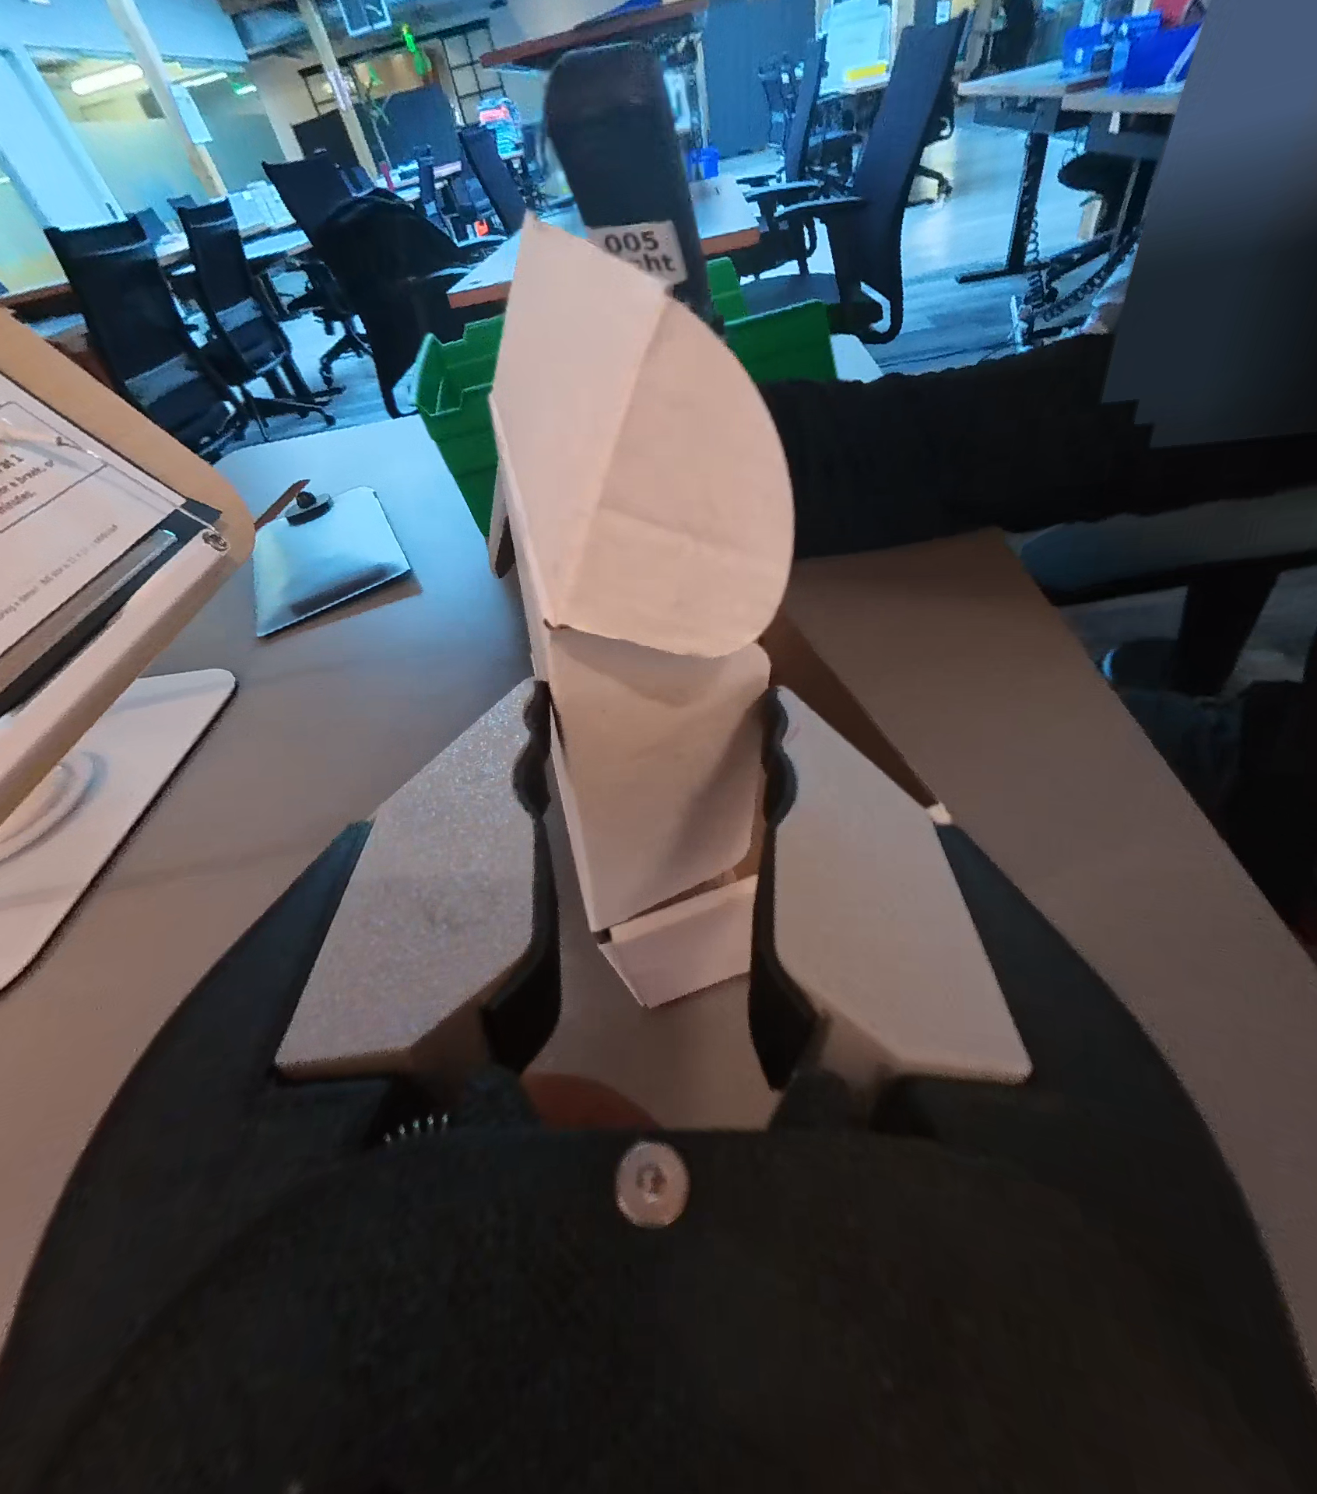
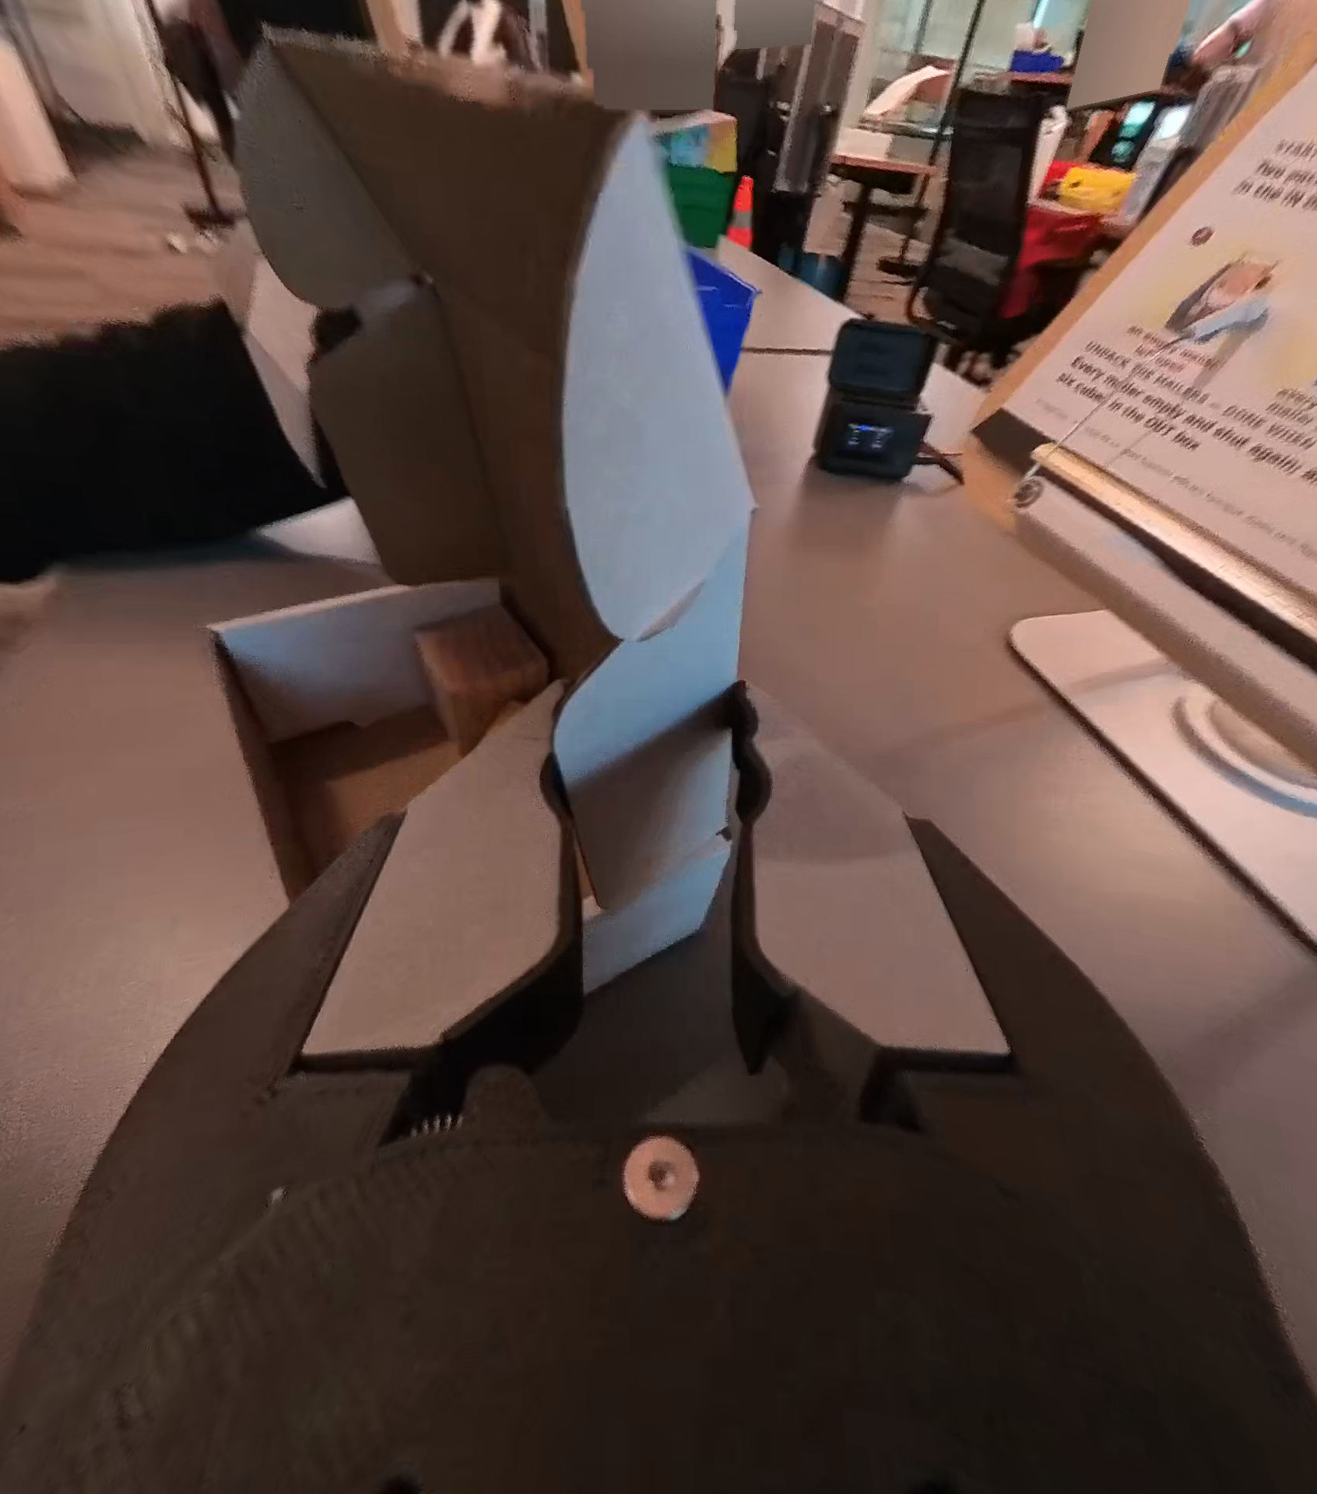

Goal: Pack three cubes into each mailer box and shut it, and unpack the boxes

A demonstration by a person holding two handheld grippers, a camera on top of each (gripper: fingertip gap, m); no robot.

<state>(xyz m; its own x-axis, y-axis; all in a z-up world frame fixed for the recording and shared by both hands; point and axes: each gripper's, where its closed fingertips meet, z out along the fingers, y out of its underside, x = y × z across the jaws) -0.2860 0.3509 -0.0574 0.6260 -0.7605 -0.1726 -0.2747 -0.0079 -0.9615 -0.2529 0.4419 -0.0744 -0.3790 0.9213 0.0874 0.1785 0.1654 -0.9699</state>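
A white mailer box (image 1: 639,453) stands open on the grey table, its lid raised and brown on the inside (image 2: 477,283). My left gripper (image 1: 655,728) is shut on a white side flap of the box. My right gripper (image 2: 649,728) is shut on the opposite white flap (image 2: 639,404). In the right wrist view the box's tray (image 2: 332,655) lies open and a wooden cube (image 2: 481,667) sits in its far corner. The rest of the tray is hidden by the flap and my fingers. The right gripper's black body (image 1: 623,154) shows behind the flap in the left wrist view.
A green bin (image 1: 461,404) stands behind the box, and a blue bin (image 2: 720,315) shows past it in the right wrist view. An instruction board on a white stand (image 1: 32,566) (image 2: 1205,420) is beside the box. A small black device (image 2: 874,404) and a metal plate (image 1: 328,558) lie on the table. About 11 cm separates my left fingertips from my right.
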